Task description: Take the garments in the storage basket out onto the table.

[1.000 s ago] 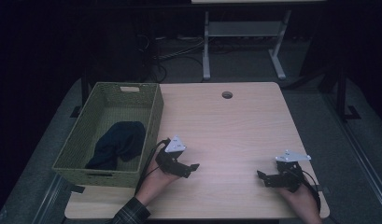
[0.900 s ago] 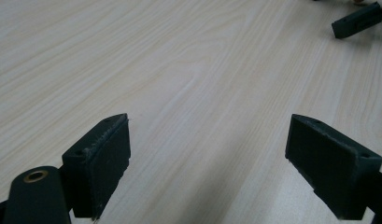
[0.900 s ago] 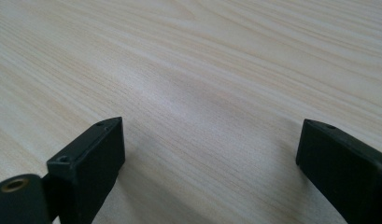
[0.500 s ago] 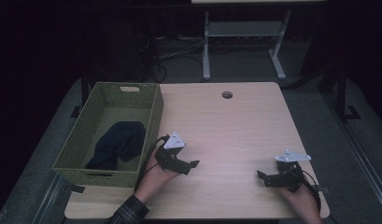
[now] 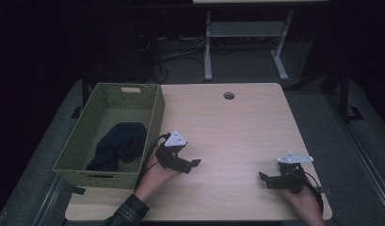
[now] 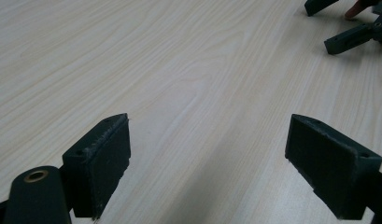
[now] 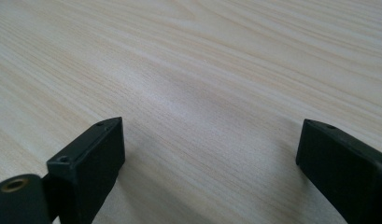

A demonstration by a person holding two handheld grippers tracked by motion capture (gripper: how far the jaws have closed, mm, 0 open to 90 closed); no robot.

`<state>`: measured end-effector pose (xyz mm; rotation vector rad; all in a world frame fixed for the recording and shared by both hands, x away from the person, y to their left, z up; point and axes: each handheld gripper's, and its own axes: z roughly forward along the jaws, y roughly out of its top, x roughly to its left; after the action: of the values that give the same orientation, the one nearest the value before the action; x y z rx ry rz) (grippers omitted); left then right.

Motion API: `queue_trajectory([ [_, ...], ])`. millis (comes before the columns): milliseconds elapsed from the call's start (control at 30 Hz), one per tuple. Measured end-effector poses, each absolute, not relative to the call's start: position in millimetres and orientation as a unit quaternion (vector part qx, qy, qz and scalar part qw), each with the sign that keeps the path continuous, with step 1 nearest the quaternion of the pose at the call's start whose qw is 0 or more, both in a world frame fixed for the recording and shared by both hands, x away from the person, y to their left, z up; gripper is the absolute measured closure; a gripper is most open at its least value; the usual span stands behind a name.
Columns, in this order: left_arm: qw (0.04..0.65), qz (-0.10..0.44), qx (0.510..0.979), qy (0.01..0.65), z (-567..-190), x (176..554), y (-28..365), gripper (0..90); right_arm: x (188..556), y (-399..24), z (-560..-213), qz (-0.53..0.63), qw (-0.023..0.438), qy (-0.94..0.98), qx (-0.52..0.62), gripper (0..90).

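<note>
The left gripper (image 5: 189,165) sits low over the table (image 5: 228,127), just to the right of the green woven basket (image 5: 155,115), with the person's left hand (image 5: 155,172) wrapped around it from below. Its 2 jaws stand wide apart with bare wood between them and grip nothing; the left gripper view shows the same gap (image 6: 207,163) over the pale grain.

The right gripper (image 5: 268,180) rests near the table's front right corner, well apart from the left one, held by the right hand (image 5: 305,200). Its jaws are also spread wide and hold nothing, as the right gripper view confirms (image 7: 209,163) (only wood grain lies between the black pads). Its jaw tips also appear far off at the top right of the left gripper view.

A dark blue cloth (image 5: 118,145) lies crumpled inside the basket, toward its near end and against the right-hand wall, the nearest thing to the left gripper but not touched by it. A round cable hole (image 5: 228,95) marks the far side of the table.
</note>
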<state>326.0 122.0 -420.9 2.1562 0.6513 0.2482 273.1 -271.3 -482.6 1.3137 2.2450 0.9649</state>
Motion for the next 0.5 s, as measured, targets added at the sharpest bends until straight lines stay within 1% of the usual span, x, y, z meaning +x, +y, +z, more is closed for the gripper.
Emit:
queue_trajectory([
  [500,0.428,0.094,0.862,0.253,-409,330,122,13.6,273,-271,-483,0.342,0.183,0.796,0.466,7.5],
])
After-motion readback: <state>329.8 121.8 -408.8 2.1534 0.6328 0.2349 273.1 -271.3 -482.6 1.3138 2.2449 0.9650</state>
